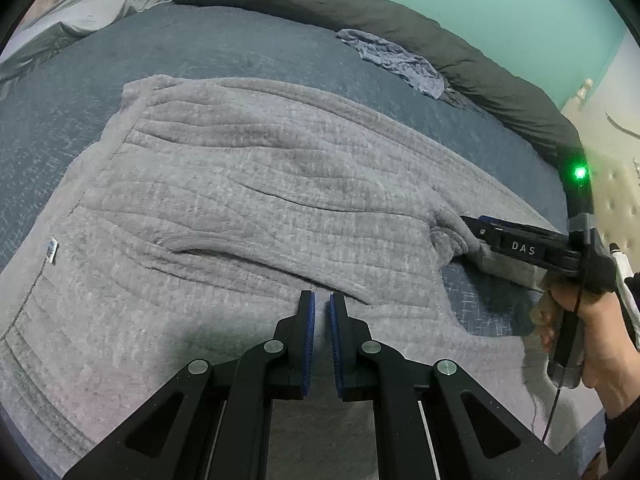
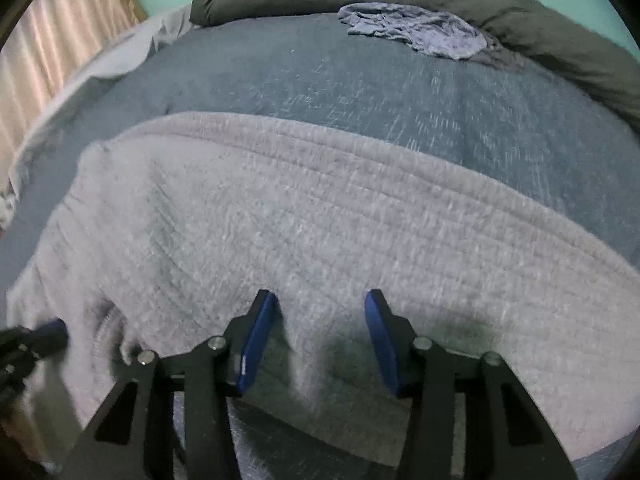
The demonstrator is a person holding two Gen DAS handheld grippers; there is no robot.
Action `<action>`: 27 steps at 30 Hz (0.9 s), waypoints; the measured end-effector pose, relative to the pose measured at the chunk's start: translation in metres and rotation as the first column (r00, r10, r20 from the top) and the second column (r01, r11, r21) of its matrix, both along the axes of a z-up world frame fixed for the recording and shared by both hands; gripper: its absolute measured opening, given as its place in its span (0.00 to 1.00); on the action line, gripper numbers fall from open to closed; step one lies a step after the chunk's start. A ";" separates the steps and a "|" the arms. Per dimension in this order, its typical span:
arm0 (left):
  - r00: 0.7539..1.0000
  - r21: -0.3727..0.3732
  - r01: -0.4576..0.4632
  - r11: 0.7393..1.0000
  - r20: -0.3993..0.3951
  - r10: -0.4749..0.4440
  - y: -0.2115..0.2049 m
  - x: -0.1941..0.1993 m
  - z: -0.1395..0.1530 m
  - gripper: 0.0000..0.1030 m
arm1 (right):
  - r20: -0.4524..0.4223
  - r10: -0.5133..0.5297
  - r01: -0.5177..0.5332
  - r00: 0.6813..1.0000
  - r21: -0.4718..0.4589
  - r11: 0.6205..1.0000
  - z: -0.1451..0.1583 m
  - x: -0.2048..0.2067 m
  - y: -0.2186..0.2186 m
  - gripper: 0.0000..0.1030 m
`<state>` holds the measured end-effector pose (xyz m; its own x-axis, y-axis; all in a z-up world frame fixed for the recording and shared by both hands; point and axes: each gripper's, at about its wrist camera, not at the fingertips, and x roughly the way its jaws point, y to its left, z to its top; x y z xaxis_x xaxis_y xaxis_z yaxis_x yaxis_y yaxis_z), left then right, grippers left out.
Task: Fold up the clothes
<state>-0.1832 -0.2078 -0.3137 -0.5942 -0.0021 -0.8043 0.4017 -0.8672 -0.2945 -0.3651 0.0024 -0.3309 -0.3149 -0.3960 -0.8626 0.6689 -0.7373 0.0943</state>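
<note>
A grey fleece garment (image 1: 248, 208) lies spread flat on the blue bed cover (image 1: 200, 44), with a small white label (image 1: 52, 248) at its left edge. My left gripper (image 1: 322, 300) hovers over its near part, shut, with nothing between the blue pads. In the left wrist view a hand holds my right gripper (image 1: 470, 222) at the right, its tip at a bunched fold by the sleeve. In the right wrist view the right gripper (image 2: 320, 300) stands open just above the grey garment (image 2: 300, 208), nothing pinched between its pads. The left gripper (image 2: 52, 332) shows at the lower left there.
A crumpled blue-grey cloth (image 1: 396, 60) lies at the far side of the bed, against a rolled dark grey duvet (image 1: 360, 12). A pale grey sheet (image 1: 92, 12) is bunched at the far left. A curtain (image 2: 52, 40) hangs beyond the bed's left side.
</note>
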 end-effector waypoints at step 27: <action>0.995 0.008 -0.094 0.996 0.027 0.093 -0.041 0.041 -0.010 0.08 | 0.007 0.196 -0.195 0.981 -0.036 0.980 0.010 0.050 -0.102 0.45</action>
